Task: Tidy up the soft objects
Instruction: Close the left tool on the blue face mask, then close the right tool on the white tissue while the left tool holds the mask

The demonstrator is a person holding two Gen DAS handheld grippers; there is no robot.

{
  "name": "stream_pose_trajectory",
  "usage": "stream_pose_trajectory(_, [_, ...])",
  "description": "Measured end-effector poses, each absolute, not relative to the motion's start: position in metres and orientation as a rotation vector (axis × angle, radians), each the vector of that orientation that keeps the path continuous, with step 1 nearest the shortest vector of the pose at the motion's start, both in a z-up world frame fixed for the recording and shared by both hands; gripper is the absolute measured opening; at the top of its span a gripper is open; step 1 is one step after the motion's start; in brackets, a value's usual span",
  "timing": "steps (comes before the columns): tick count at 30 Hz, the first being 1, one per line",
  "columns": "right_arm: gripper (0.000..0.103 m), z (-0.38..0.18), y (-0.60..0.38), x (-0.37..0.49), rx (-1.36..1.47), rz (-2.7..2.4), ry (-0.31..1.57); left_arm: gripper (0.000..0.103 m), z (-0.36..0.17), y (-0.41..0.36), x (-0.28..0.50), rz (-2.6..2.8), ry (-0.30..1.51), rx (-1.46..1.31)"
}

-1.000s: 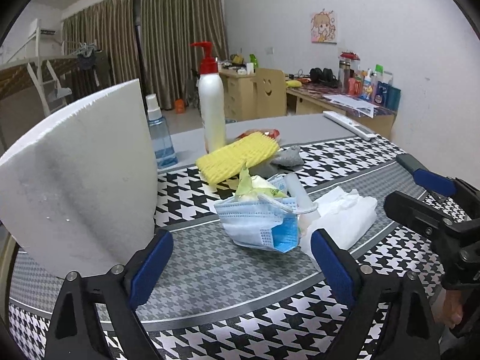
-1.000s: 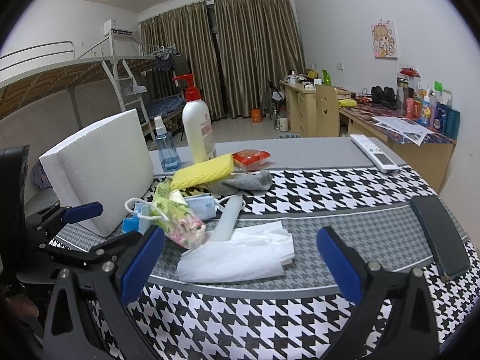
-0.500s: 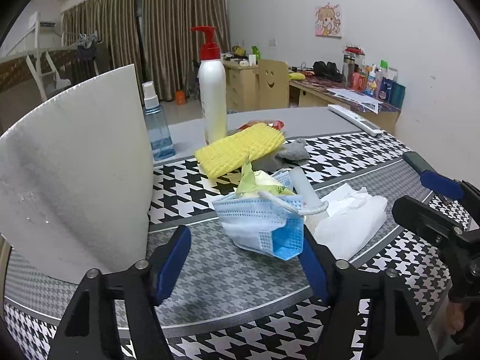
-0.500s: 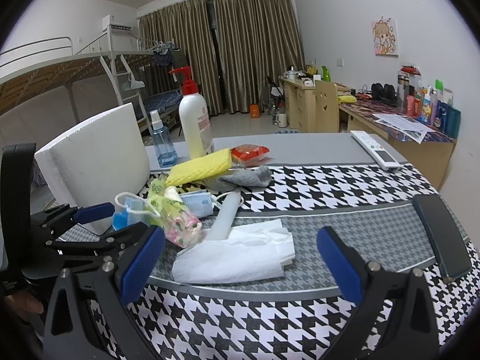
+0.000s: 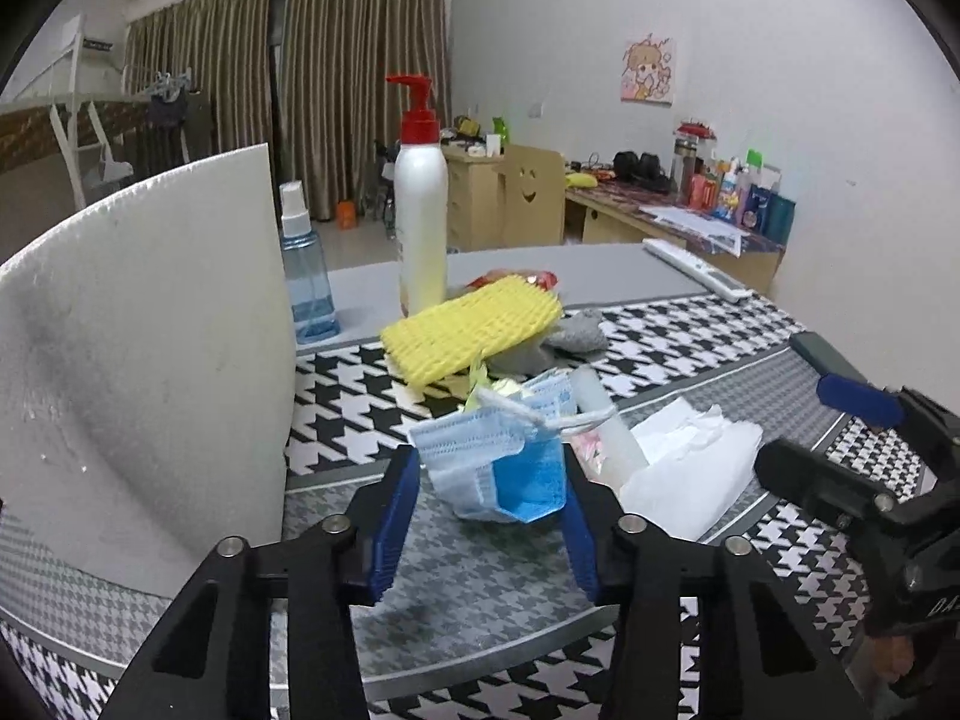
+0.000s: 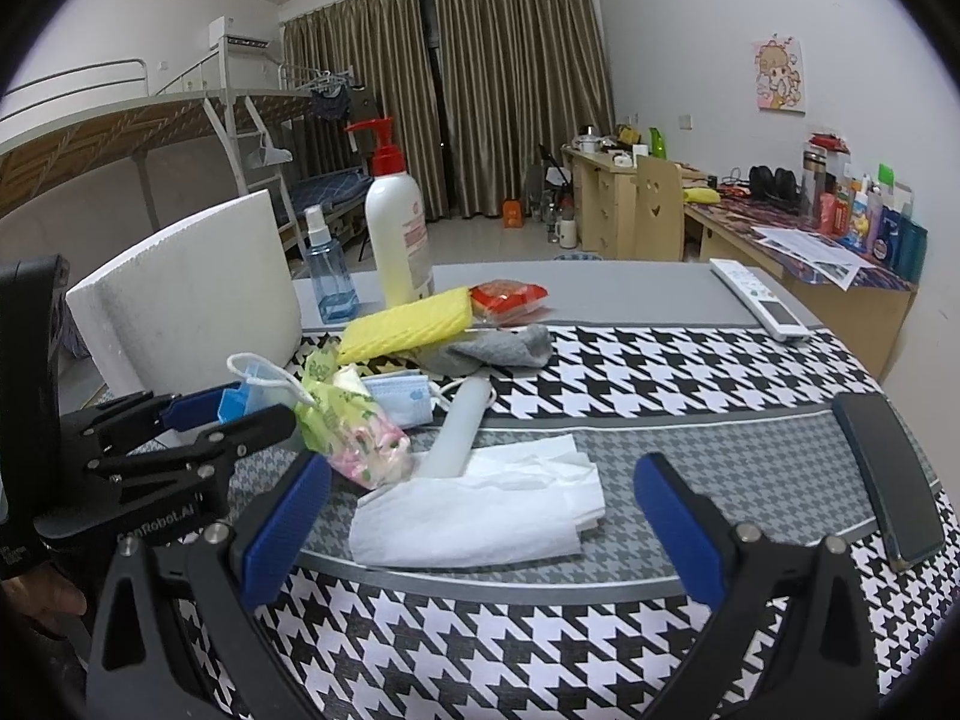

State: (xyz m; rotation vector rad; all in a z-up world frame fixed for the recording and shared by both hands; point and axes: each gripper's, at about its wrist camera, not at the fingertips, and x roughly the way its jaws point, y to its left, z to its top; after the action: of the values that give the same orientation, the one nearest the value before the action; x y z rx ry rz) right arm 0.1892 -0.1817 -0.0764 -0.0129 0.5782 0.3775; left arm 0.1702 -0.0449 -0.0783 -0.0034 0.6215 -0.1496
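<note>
We hold our left tongs low over the tabletop, and their jaws have just been closing: they now stand narrow on either side of the crumpled blue face mask. The mask sits between the blue pads, but we cannot tell whether they press it yet. It lies at the near end of a small heap, just beside the upright white foam board. Behind it lies a yellow foam net sleeve, resting partly on a grey sock, with a pale tube and a white tissue to the right.

Our right tongs hover wide, nothing between the jaws, with the tissue on the cloth just ahead of them. A green-and-pink printed packet leans against the tube. A second blue mask lies behind the packet. A dark phone lies well apart at the right, and a white remote sits near the far edge.
</note>
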Motion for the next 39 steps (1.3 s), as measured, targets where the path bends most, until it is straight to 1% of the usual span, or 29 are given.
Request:
stream_pose_trajectory(2, [0.102,-0.078,-0.180,0.190,-0.017,0.380,0.588,0.039,-0.077,-0.046,0.172,-0.148,0.608,0.008])
stream_pose_trajectory(6, [0.102,-0.082,-0.178,0.195,-0.012,0.384,0.624,0.032,-0.080,-0.047,0.175,-0.148,0.628,0.012])
stream_pose_trajectory(8, [0.102,-0.086,-0.178,0.198,-0.008,0.382,0.647,0.021,-0.082,-0.045,0.177,-0.141,0.636,0.010])
stream_pose_trajectory(11, [0.102,-0.090,-0.176,0.203,-0.003,0.373,0.679,0.014,-0.082,-0.042,0.178,-0.150,0.638,-0.003])
stream_pose_trajectory(20, [0.102,-0.104,-0.177,0.216,0.013,0.354,0.768,0.012,-0.082,-0.037,0.174,-0.165,0.621,-0.022])
stream_pose_trajectory(22, [0.100,-0.105,-0.178,0.217,0.019,0.355,0.770,0.012,-0.082,-0.037,0.173,-0.168,0.617,-0.019])
stream_pose_trajectory(24, [0.092,-0.108,-0.178,0.220,0.017,0.352,0.791,0.012,-0.082,-0.038,0.172,-0.172,0.612,-0.012])
stream_pose_trajectory(25, [0.091,-0.109,-0.177,0.221,0.015,0.351,0.800,0.012,-0.082,-0.038,0.171,-0.174,0.611,-0.010])
stream_pose_trajectory(27, [0.083,-0.113,-0.175,0.223,0.004,0.349,0.821,0.012,-0.082,-0.038,0.170,-0.176,0.608,-0.009])
stream_pose_trajectory(28, [0.081,-0.114,-0.174,0.223,-0.001,0.348,0.829,0.012,-0.081,-0.038,0.170,-0.175,0.608,-0.010])
stream_pose_trajectory(31, [0.070,-0.117,-0.171,0.225,-0.025,0.334,0.852,0.012,-0.082,-0.037,0.170,-0.186,0.612,-0.017])
stream_pose_trajectory(32, [0.063,-0.119,-0.169,0.226,-0.038,0.324,0.861,0.012,-0.082,-0.037,0.169,-0.192,0.614,-0.019])
stream_pose_trajectory(33, [0.059,-0.120,-0.168,0.226,-0.047,0.315,0.867,0.012,-0.082,-0.038,0.168,-0.197,0.614,-0.020])
stream_pose_trajectory(34, [0.058,-0.119,-0.167,0.226,-0.056,0.308,0.865,0.012,-0.081,-0.038,0.167,-0.198,0.610,-0.019])
stream_pose_trajectory(38, [0.042,-0.120,-0.162,0.222,-0.105,0.277,0.864,0.012,-0.078,-0.036,0.164,-0.199,0.592,-0.026])
stream_pose_trajectory(39, [0.036,-0.121,-0.161,0.222,-0.110,0.276,0.864,0.012,-0.077,-0.036,0.163,-0.199,0.590,-0.027])
